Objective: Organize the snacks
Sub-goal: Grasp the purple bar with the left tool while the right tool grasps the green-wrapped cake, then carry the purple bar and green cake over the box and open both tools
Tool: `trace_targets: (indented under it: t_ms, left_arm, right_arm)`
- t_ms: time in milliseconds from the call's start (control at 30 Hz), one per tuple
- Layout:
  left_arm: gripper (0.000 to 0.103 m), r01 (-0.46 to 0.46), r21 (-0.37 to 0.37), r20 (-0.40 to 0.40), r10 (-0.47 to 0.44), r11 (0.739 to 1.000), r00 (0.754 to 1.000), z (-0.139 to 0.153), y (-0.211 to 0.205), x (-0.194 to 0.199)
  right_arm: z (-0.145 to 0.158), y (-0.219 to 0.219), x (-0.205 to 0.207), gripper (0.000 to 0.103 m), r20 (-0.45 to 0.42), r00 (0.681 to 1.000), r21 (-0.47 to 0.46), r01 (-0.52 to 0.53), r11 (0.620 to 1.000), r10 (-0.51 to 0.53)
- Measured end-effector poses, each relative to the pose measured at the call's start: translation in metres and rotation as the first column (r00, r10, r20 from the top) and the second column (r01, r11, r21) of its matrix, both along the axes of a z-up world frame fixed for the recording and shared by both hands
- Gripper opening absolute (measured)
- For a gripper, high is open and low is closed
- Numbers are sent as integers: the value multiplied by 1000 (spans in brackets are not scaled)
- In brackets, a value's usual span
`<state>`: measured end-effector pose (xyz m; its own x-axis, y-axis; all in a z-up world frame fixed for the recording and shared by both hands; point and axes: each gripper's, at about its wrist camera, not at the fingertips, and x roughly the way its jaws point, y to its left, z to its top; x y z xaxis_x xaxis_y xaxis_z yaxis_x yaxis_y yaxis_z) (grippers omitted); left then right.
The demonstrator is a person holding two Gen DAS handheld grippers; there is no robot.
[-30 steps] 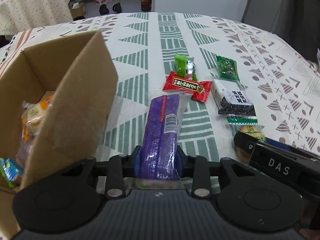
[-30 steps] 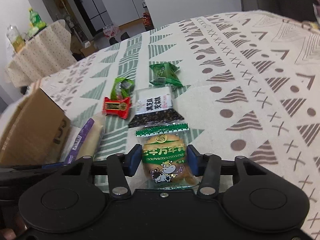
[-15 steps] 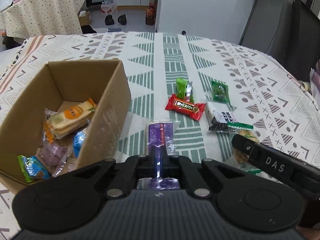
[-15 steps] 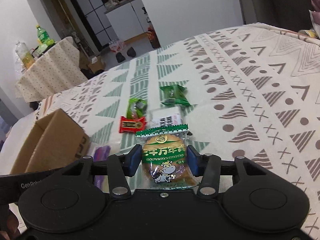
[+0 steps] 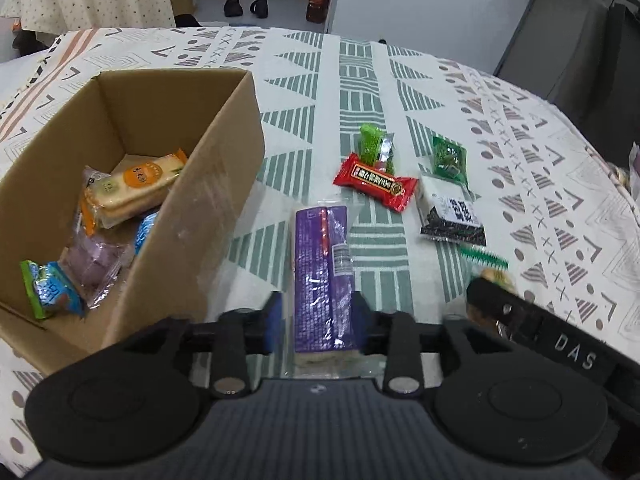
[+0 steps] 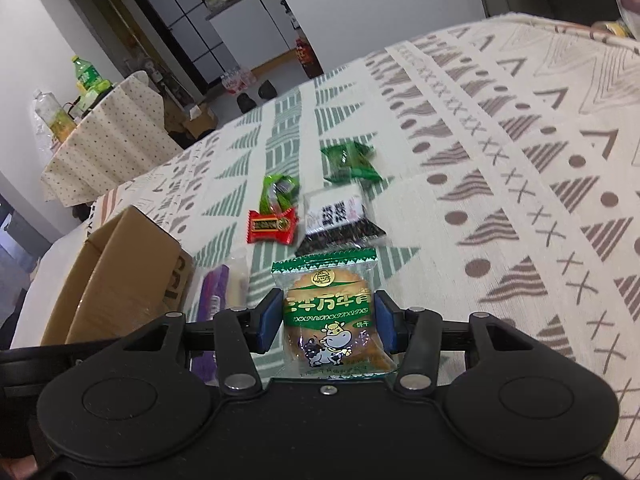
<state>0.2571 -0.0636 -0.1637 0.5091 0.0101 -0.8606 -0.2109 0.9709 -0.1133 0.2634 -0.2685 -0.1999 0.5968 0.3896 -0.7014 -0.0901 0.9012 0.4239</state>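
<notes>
Left claw (image 5: 317, 322) clenched on the near end of a purple wafer pack (image 5: 322, 276), blue pads pressing both long sides; the pack runs straight away from the camera and looks raised above the desk (image 5: 360, 80), though contact is hard to judge. Right claw (image 6: 328, 320) clenched on a green-topped cow biscuit pack (image 6: 334, 316), pads on its left and right edges, pack held up off the cloth. In the left view the right claw body shows at lower right with the biscuit pack's serrated green edge poking out in front. Left of the wafer pack, just beside it, sits an open cardboard box (image 5: 208, 216) holding several snacks: an orange-labelled cracker pack (image 5: 134, 190) leaning on the inner wall, a pale purple wrapped piece (image 5: 94, 266), a blue-green packet (image 5: 48, 290) in the near corner, and a blue wrapper partly hidden by the wall. Further out on the patterned tablecloth lie four loose snacks close together: a black-and-white packet (image 5: 452, 216) nearest, a red candy bar (image 5: 376, 186) to its left, a light green wrapper (image 5: 376, 148) touching the red bar's far side, and a dark green packet (image 5: 450, 158) beyond the black-and-white one. Past the desk: floor with dark shoes (image 5: 246, 6), and a second covered table (image 6: 108, 144) carrying bottles.
</notes>
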Motion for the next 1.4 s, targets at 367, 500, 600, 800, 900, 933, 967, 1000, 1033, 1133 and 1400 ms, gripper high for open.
trace_targets:
  t_ms: [367, 500, 600, 800, 900, 933, 967, 1000, 1033, 1133, 1400]
  left_arm:
    - [49, -27, -13, -33, 26, 1000, 999, -34, -3, 21]
    - [49, -35, -11, -15, 35, 999, 999, -37, -3, 26]
    - [48, -48, -14, -9, 48, 999, 999, -38, -3, 29]
    - [33, -44, 20, -5, 44, 999, 999, -38, -6, 31]
    - [31, -36, 75, 33, 34, 997, 999, -30, -10, 29]
    - [31, -32, 71, 47, 29, 997, 998, -27, -10, 28]
    - [31, -26, 58, 57, 22, 998, 998, -23, -9, 27]
    - [31, -22, 54, 63, 19, 998, 998, -20, -9, 27]
    - [30, -20, 56, 71, 16, 998, 997, -15, -9, 26]
    - [30, -21, 59, 99, 15, 998, 995, -2, -6, 23]
    - [31, -37, 37, 180, 30, 999, 983, 41, 7, 9]
  right_arm:
    - [-13, -2, 11, 48, -58, 998, 17, 18, 1000, -17]
    - [-16, 0, 15, 48, -65, 998, 23, 6, 1000, -5]
    - [-17, 3, 16, 48, -68, 998, 26, -3, 1000, 5]
    - [-18, 6, 17, 48, -69, 998, 22, -14, 1000, 16]
    - [-16, 7, 16, 48, -57, 998, 21, -17, 1000, 18]
    - [-16, 7, 16, 48, -51, 999, 22, -18, 1000, 19]
    - [-15, 7, 15, 48, -44, 999, 28, -18, 999, 19]
    - [-13, 7, 15, 48, -34, 999, 38, -17, 999, 18]
    - [-11, 7, 14, 48, -23, 1000, 47, -17, 999, 18]
    - [-2, 9, 11, 48, 22, 999, 59, -27, 998, 26]
    - [17, 23, 6, 48, 110, 992, 73, -76, 994, 68]
